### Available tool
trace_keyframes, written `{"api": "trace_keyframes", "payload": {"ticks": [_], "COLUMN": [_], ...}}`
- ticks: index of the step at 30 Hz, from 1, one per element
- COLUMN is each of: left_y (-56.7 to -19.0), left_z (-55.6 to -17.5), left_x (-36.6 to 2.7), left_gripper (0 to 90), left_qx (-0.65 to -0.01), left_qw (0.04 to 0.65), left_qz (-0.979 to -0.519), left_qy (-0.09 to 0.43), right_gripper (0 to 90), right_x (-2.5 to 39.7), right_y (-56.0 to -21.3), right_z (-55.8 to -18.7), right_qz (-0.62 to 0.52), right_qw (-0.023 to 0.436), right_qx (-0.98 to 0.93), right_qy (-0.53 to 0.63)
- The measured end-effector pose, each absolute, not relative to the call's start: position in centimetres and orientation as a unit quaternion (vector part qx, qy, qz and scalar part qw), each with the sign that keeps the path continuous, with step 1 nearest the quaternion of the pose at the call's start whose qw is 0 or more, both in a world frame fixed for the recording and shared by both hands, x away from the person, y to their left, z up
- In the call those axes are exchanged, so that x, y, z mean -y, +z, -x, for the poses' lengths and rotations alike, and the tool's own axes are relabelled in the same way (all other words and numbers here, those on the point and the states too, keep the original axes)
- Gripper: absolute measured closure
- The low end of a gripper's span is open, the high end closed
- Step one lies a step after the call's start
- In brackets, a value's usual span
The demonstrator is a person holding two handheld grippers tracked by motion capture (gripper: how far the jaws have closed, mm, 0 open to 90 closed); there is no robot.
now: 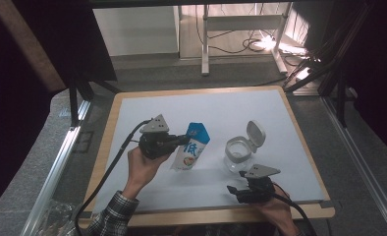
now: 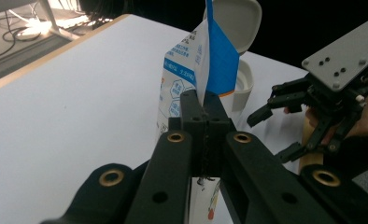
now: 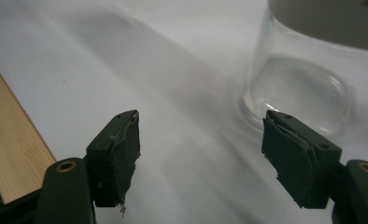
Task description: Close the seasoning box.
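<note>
Cardboard milk carton point(image 1: 191, 147), light & crushable; left gripper point(image 2: 204, 105) pinches its top seam, best hold. Right gripper point(image 3: 201, 154) wide open, empty, near glass jar point(image 3: 303, 79).

Free room vs. obstacles, as I read it. Mid-mat: milk carton point(image 1: 191, 147), tilted, pinched at its top seam by my L gripper point(image 1: 181, 140); just to its right a clear glass jar point(image 1: 236, 156) w/ flip lid point(image 1: 256, 133) standing open. Gap betw. carton & jar narrow. My R gripper point(image 1: 234, 189), jaws apart, sits near the jar's front. Far half of white mat point(image 1: 221, 105) & its left strip lie bare: free passage.
</note>
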State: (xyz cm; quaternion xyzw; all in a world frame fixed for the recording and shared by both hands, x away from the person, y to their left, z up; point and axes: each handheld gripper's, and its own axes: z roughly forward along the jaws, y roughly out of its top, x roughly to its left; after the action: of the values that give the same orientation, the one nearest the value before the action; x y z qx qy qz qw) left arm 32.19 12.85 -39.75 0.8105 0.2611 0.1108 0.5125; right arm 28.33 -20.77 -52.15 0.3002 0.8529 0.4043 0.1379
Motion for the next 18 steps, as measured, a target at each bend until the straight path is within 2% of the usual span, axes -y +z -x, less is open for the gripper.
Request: {"api": "trace_keyframes", "payload": {"ticks": [18], "left_y": [-38.6], "left_z": [-32.2], "left_x": [-10.7], "left_gripper": [90.0], "left_qx": [-0.242], "left_qw": [0.519], "left_qz": [-0.814], "left_qy": [0.102], "right_gripper": [29.5], "right_x": [17.4], "right_y": [-52.3], "right_z": [-28.5], "right_qz": [-0.283], "right_qw": [0.115], "right_qx": [-0.850], "right_qy": [0.430]}}
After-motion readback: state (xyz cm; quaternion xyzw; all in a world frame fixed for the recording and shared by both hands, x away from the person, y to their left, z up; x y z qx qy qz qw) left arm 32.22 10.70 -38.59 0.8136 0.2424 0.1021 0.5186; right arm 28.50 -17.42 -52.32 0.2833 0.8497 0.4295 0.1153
